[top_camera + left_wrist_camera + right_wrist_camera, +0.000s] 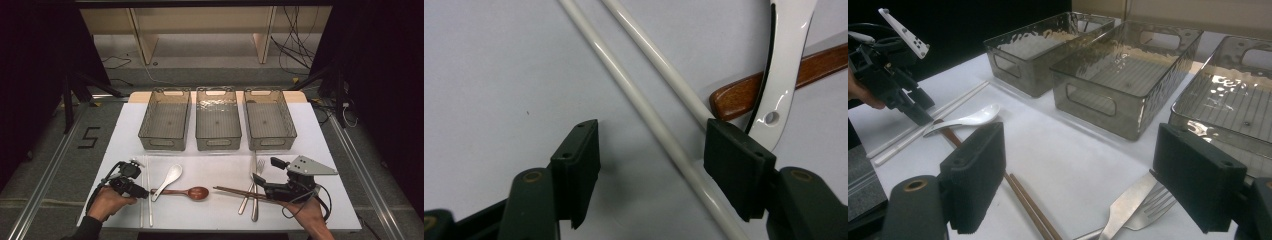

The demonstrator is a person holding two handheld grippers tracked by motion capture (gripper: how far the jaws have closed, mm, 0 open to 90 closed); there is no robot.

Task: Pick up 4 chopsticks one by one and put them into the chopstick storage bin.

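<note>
Left gripper (651, 170) sits low over the white chopsticks (649, 115) at lower left of the high view, jaws spread. In the left gripper view one chopstick runs diagonally through the gap between the pads with clear air on both sides; the second one ends right at the top edge of the right-hand pad (touching or just behind it, cannot tell). No pinch.

The white soup spoon (786, 65) lies at upper right of that view, its handle crossing over the wooden spoon (774, 82). In the high view the wooden spoon's bowl points toward frame centre.

Right gripper (1083, 175) is at lower right of the high view, jaws wide apart, nothing between the pads. Below it in the right gripper view: brown chopsticks (1030, 207) at bottom centre, knife (1125, 207) and fork (1155, 205) side by side at bottom right.

Three clear bins (218, 119) stand in a row across the upper middle of the white tabletop (320, 200), well apart from both grippers.
</note>
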